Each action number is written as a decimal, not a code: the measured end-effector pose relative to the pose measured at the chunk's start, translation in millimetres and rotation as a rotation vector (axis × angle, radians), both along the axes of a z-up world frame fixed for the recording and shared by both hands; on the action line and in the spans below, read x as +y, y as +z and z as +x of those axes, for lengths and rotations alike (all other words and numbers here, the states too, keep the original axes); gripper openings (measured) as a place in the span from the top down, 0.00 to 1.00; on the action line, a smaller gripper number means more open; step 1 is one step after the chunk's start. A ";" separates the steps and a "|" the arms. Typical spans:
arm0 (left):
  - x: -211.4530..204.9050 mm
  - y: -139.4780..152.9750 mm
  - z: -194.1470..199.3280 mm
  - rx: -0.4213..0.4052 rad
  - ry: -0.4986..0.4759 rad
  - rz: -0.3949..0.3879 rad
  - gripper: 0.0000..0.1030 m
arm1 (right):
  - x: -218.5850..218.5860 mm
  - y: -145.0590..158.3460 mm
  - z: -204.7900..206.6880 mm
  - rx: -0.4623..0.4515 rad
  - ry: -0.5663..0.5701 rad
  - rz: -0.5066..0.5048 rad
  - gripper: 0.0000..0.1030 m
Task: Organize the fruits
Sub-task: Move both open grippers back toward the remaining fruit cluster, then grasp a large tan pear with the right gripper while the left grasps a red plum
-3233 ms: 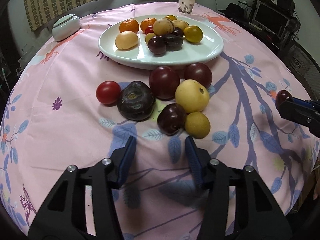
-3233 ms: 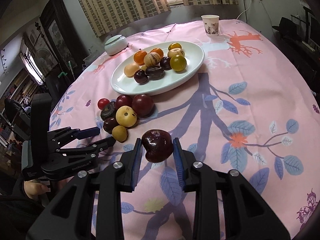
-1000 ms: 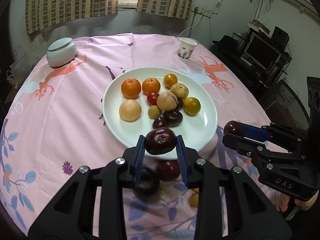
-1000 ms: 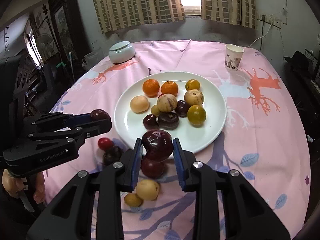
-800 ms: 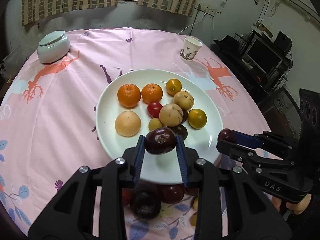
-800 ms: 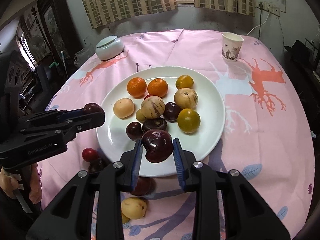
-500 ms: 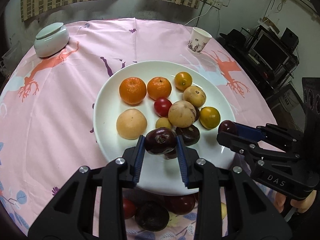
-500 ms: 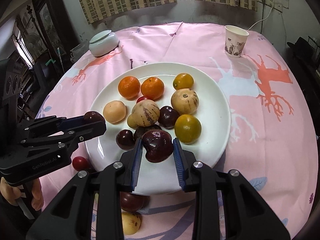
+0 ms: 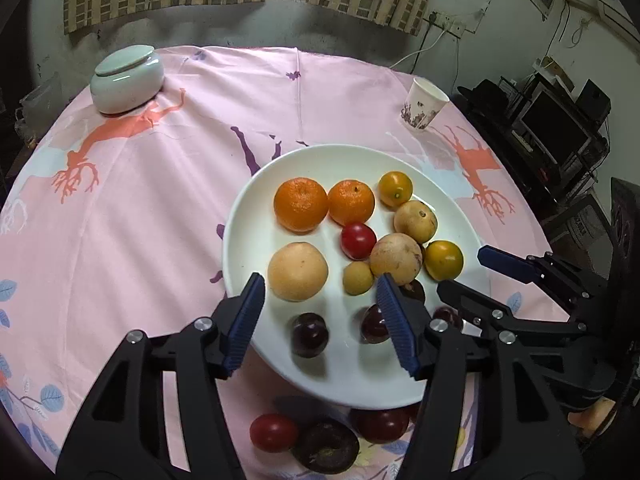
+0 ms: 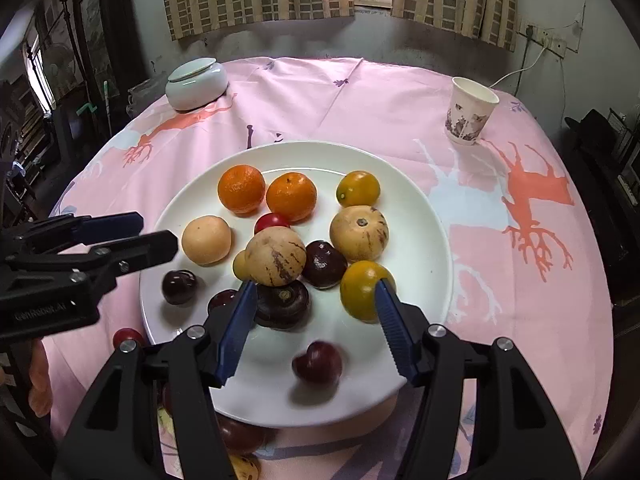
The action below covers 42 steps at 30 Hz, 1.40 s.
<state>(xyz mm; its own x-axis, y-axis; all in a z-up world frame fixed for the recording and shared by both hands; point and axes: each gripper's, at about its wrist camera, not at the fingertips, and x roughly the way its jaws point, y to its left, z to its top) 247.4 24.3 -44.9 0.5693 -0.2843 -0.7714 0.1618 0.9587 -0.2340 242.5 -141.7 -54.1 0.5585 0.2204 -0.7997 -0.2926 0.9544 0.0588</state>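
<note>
Your left gripper [image 9: 320, 320] and right gripper [image 10: 314, 328] are both opening, nothing between the pads now. Each held a dark plum a second ago; both now lie on the white plate [image 9: 440, 196]: left's plum [image 9: 309, 334] at its near rim, right's plum [image 10: 317, 362] likewise, blurred. Two more deposited. Plate also holds two oranges [image 9: 300, 204]. Several fruits remain below the plate's near rim.

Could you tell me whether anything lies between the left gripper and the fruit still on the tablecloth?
Yes: the near rim of the white plate lies between the opening left gripper and the red tomato on the tablecloth.
</note>
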 end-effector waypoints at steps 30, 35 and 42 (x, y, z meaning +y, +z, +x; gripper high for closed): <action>60.7 -35.6 -172.0 -0.043 0.106 0.053 0.02 | 6.5 -56.7 -122.4 0.117 -0.019 0.202 0.63; 36.1 -29.0 -162.5 -0.054 0.060 0.075 0.02 | -10.7 -30.2 -143.7 0.018 -0.031 0.203 0.63; -1.0 -36.8 -143.5 -0.096 -0.011 0.190 0.02 | -48.5 -25.2 -164.1 0.015 -0.070 0.239 0.63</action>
<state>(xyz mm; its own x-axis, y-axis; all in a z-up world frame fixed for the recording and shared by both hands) 103.8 23.3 -81.7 0.6406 -0.1455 -0.7539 0.1854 0.9821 -0.0319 78.3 -190.2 -79.2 0.5679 0.3654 -0.7375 -0.2234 0.9309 0.2891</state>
